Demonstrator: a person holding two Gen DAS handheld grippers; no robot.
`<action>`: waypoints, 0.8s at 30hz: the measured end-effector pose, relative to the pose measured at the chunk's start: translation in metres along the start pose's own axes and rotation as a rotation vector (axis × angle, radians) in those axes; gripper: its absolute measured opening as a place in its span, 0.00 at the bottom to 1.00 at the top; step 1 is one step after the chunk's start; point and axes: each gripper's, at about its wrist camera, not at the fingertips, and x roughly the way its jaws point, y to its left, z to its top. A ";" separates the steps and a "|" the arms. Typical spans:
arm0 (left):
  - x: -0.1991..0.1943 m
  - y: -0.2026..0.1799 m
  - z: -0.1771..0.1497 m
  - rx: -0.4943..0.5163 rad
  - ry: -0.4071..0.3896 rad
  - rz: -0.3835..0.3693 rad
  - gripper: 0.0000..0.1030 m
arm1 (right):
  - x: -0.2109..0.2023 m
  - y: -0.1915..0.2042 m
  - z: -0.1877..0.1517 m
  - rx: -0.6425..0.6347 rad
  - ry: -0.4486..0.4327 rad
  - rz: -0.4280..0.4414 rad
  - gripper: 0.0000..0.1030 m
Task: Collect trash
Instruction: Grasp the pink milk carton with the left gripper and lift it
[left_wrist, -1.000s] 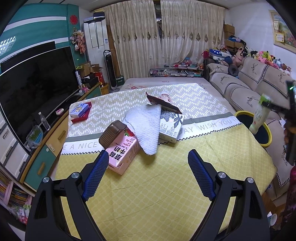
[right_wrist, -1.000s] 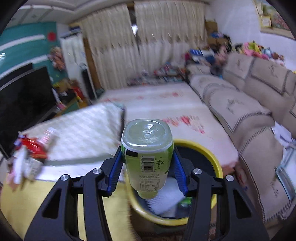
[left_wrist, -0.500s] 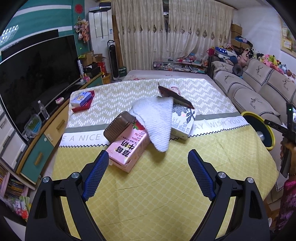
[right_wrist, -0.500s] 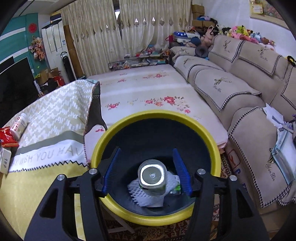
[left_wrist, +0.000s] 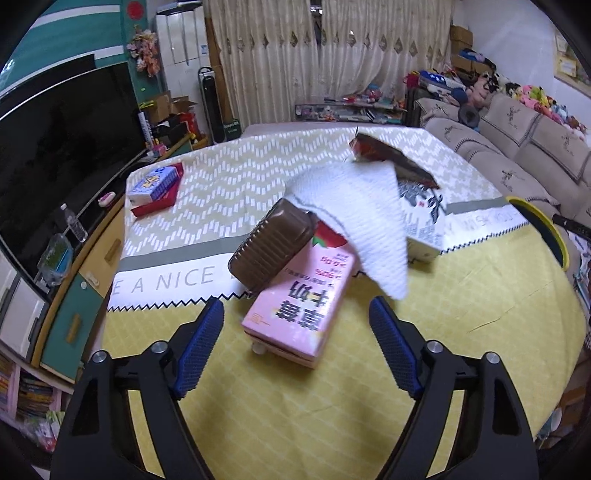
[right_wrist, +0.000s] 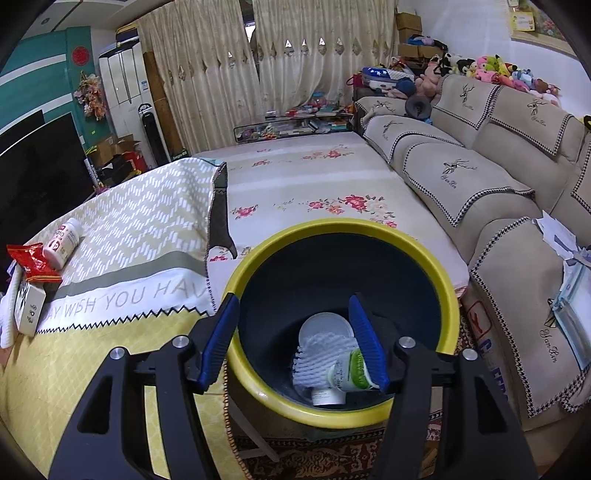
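On the yellow tablecloth (left_wrist: 369, 406) we see a pink milk carton (left_wrist: 303, 314) under a brown tray (left_wrist: 271, 243) and white cloth (left_wrist: 362, 221). Our left gripper (left_wrist: 295, 347), empty, hangs just before it, jaws closing. Our right gripper (right_wrist: 295, 339) hovers, gaping and empty, over the yellow bin (right_wrist: 448, 295) holding a green bottle (right_wrist: 351, 373).

Matt woven tablecloth (left_wrist: 332, 424); glossy pink carton (left_wrist: 301, 314); ribbed, shiny brown plastic tub (left_wrist: 271, 247); white waffle-textured cloth (left_wrist: 364, 221); crinkled glossy foil wrapper (left_wrist: 391, 157). Smooth plastic bin (right_wrist: 448, 295), yellow rim, dark inside, with white foam netting (right_wrist: 321, 356) and a glossy green-labelled bottle (right_wrist: 349, 371). Blue, knurled rubbery pads (left_wrist: 201, 341) on matt black plastic grippers.
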 end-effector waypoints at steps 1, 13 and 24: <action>0.004 0.001 0.000 0.009 0.005 -0.002 0.74 | 0.001 0.001 -0.001 -0.002 0.002 0.002 0.57; 0.037 0.003 -0.003 0.044 0.081 -0.018 0.56 | 0.007 0.014 -0.005 -0.017 0.024 0.021 0.58; 0.037 0.000 -0.007 -0.036 0.105 -0.046 0.53 | 0.008 0.016 -0.010 -0.016 0.039 0.049 0.62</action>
